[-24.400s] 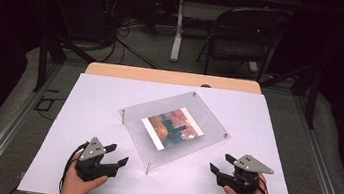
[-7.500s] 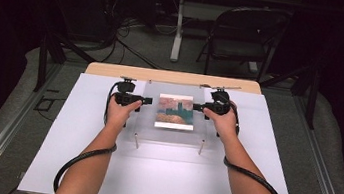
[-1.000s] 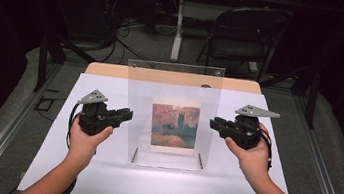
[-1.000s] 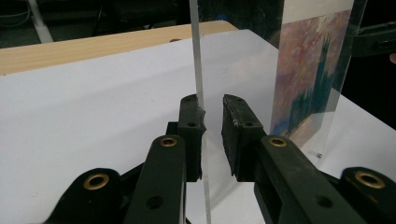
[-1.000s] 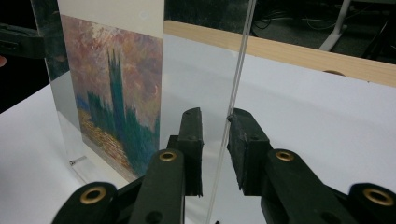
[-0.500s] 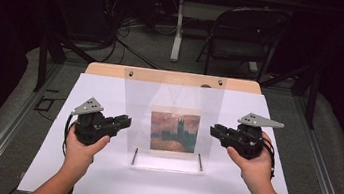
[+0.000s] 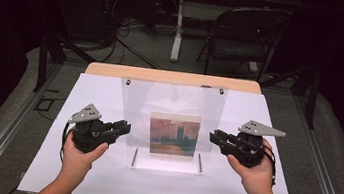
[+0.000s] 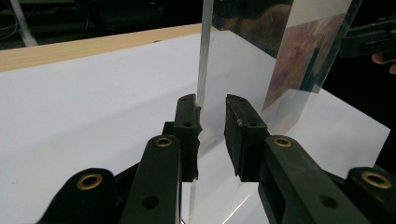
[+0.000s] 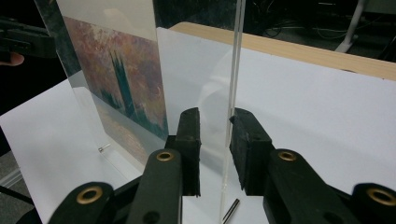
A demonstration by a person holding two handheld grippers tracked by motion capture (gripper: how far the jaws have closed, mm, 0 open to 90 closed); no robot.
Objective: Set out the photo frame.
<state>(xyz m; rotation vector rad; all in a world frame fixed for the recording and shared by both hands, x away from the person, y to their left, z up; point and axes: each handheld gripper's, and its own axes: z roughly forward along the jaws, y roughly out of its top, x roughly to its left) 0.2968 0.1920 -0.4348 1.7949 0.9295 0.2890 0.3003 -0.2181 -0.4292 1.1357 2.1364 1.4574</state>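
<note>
The right gripper (image 9: 214, 140) rises from the bottom with its two black jaws a little apart. The edge of the clear frame (image 9: 233, 70) stands upright between them, close against the right-hand jaw, and a gap stays on the other side. The jaws have just been opening. The frame carries a painting (image 9: 123, 77) with a dark tower, seen at the left. A small pin (image 9: 231, 209) lies on the white table (image 9: 317, 107) near the frame's foot. The left gripper (image 9: 25, 39) shows far off at the upper left

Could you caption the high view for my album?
Two hand-held black grippers flank an upright clear acrylic picture frame.
</note>
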